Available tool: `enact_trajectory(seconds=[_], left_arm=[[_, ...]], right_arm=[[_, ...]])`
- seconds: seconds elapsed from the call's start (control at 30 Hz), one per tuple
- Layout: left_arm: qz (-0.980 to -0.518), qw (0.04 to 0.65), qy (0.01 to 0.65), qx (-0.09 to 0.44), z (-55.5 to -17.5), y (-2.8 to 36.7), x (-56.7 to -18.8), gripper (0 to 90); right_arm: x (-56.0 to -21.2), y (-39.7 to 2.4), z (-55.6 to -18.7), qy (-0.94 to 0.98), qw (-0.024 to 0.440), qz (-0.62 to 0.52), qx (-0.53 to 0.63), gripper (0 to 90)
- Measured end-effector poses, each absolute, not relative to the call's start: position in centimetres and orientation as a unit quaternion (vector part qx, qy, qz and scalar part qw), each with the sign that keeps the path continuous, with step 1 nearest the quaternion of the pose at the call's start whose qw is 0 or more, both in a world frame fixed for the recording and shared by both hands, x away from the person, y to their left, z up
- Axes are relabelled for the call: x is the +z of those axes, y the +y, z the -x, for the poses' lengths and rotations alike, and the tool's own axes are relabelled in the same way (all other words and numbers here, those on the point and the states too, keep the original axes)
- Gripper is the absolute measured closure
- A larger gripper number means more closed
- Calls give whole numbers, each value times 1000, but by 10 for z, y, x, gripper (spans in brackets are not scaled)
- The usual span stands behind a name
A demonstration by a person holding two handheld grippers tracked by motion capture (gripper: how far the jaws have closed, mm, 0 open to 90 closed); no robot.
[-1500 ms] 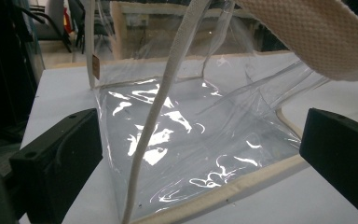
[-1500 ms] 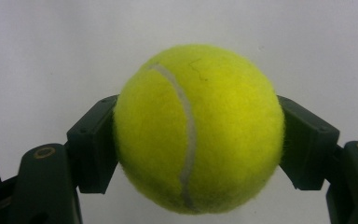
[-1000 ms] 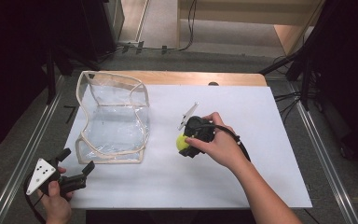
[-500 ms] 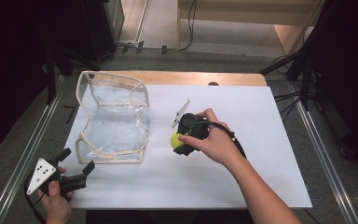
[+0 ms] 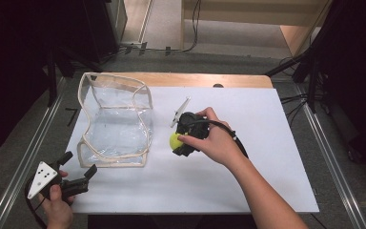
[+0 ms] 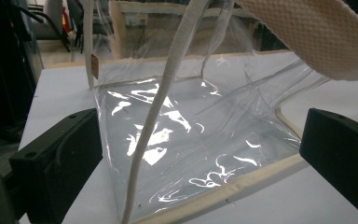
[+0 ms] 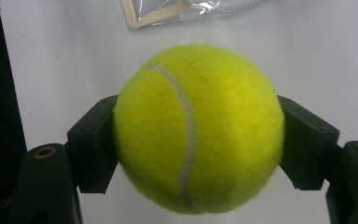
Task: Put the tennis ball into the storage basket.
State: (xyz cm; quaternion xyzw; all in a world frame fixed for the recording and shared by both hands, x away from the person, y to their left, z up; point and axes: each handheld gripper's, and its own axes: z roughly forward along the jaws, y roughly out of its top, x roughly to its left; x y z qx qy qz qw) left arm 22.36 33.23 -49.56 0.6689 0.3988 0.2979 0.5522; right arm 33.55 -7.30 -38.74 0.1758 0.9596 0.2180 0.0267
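Note:
A yellow tennis ball [image 7: 198,128] sits squeezed between the two black jaws of my right gripper [image 5: 177,141], held a little above the white table top [image 5: 248,181]. In the high view the ball [image 5: 174,140] hangs just right of a clear plastic bag with cream trim [image 5: 114,121], which stands open on the table's left half. My left gripper [image 5: 78,171] rests near the front left corner, its jaws wide apart with nothing between them. They point at the bag's near corner [image 6: 191,154], whose cream edge [image 6: 223,196] lies just ahead.
A cream strap [image 6: 307,32] of the bag crosses the top of the left gripper view. The table's wooden far edge [image 5: 195,78] and metal side rails [image 5: 331,157] bound the white sheet. Dark stands and cables [image 5: 310,62] crowd the floor beyond.
My right hand has carried the ball leftward toward the bag and lifted it slightly. The left gripper has stayed where it was.

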Motion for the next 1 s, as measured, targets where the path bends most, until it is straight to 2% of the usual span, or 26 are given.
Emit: enact_trajectory(seconds=[1.0], left_arm=[[-671,552,396,297,-224,332,-496,0]], right_arm=[[-360,-57,-339,959,27,-167,226,226]])
